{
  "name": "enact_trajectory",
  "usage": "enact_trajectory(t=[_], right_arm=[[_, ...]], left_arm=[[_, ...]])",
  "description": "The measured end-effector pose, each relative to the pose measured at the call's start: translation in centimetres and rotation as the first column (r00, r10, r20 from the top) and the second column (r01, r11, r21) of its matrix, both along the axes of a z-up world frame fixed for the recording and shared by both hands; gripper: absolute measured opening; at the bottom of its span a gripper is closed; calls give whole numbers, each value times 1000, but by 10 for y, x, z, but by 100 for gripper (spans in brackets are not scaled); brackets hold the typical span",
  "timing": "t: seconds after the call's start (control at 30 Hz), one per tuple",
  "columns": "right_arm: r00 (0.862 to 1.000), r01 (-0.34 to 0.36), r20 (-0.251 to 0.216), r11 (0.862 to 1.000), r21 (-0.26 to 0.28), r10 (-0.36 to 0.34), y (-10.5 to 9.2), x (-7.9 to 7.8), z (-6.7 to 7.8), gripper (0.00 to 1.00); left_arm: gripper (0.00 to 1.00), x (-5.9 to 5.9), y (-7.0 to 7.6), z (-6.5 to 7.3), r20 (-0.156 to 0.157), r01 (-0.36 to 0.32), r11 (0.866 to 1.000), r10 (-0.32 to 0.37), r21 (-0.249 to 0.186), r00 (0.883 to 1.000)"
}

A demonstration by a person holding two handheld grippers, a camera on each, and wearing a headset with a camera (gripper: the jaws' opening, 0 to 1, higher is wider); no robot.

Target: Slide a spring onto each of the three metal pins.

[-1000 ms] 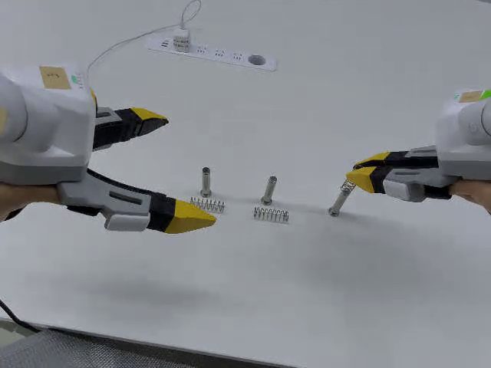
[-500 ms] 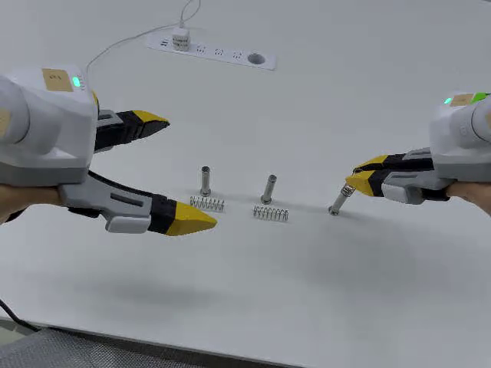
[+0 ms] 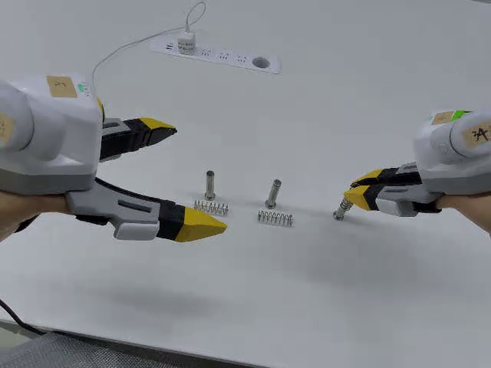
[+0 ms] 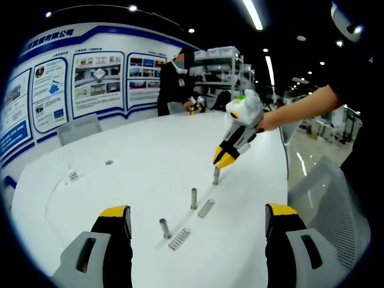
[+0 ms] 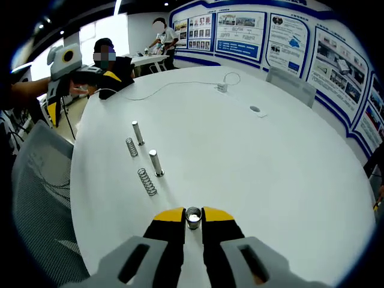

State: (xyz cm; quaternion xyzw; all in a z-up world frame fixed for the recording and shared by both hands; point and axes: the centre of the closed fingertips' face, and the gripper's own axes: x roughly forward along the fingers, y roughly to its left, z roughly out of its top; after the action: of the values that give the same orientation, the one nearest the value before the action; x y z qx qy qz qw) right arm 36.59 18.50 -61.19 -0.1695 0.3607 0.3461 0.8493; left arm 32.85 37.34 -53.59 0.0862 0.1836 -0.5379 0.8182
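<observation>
- Your right tool (image 3: 354, 192) has its jaws pressed together on the third spring (image 5: 193, 217), which sits around the top of the right pin (image 3: 342, 208).
- That pin leans, with its head toward the tool and its foot on the white surface (image 3: 307, 291). You cannot tell how far down the pin the spring reaches.
- Your left tool (image 3: 198, 178) hovers over the surface with its jaws spread wide and nothing between them. Its lower tip is near the left spring (image 3: 211, 207).
- The left pin (image 3: 210, 184) and the middle pin (image 3: 273, 193) stand upright and bare, apart from each other.
- The left spring lies flat just in front of the left pin. The middle spring (image 3: 275, 218) lies flat just in front of the middle pin.
- A power strip (image 3: 219, 55) lies at the far side of the surface, with a white plug and cable in it.
</observation>
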Motion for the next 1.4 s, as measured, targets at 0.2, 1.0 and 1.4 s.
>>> enact_trajectory(t=[0.2, 1.0, 1.4], right_arm=[[1000, 3, -2, 1000, -19, -3, -1, 0, -8, 11], [1000, 25, -16, 999, -40, -25, -6, 1, -23, 12], [1000, 20, -3, 999, -31, -20, -5, -1, -10, 16]], left_arm=[[94, -5, 0, -7, -16, 6, 1000, -6, 11, 1000], [94, -6, 10, -10, -22, -16, 1000, 16, 22, 1000], [94, -8, 12, -5, -13, -22, 1000, 22, 15, 1000]])
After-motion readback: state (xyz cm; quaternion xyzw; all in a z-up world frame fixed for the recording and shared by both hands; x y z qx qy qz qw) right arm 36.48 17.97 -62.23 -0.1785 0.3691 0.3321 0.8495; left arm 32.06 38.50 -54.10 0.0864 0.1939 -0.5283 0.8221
